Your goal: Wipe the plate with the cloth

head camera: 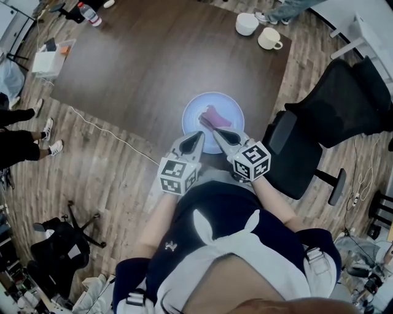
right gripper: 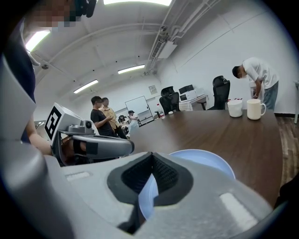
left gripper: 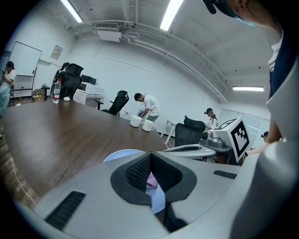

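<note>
**Cloth** [head camera: 215,116]: small, mauve, crumpled. It lies on the plate, slightly off centre.
**Plate** [head camera: 195,113]: round, pale blue, at the near edge of the dark wooden table [head camera: 153,61].
**Handling (judged):** the cloth is soft, light and limp, so take it by a raised fold. The plate is stiff and smooth, possibly breakable, and may slide when rubbed, so steady it at the rim.
**Left tool** [left gripper: 150,155]: jaws together, nothing between them, at the plate's near rim.
**Right tool** [right gripper: 152,155]: jaws together and empty, just beside the left tool, its tip near the cloth.
**Surroundings:** two white mugs [head camera: 247,24] and a bottle [head camera: 91,15] at the far end of the table, well apart from the plate; a black office chair [head camera: 295,153] to the right.
**Obstructions:** none between the tools and the cloth.
</note>
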Tool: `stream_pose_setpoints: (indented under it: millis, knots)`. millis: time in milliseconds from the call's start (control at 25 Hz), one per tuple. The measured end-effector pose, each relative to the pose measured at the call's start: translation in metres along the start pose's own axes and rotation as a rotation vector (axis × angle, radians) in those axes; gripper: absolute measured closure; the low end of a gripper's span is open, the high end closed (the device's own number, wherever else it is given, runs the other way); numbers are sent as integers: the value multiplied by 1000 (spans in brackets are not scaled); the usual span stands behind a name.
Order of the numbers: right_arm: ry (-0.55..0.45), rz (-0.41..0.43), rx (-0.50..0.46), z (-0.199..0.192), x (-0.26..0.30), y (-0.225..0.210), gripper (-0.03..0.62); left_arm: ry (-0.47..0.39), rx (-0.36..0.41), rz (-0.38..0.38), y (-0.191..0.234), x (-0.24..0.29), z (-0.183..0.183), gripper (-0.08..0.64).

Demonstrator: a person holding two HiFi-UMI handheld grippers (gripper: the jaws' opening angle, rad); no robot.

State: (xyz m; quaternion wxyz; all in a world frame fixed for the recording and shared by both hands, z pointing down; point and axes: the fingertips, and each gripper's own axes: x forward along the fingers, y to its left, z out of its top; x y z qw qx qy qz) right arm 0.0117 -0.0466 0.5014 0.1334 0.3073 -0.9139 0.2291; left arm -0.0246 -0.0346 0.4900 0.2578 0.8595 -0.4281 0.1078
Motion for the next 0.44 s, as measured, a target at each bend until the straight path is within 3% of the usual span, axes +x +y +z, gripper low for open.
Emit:
stream_pose_setpoints:
  millis: [440]
  knots:
    - [33,-1,22,-11,-6,7,594,4,-14,2,-8,-8,-6,554]
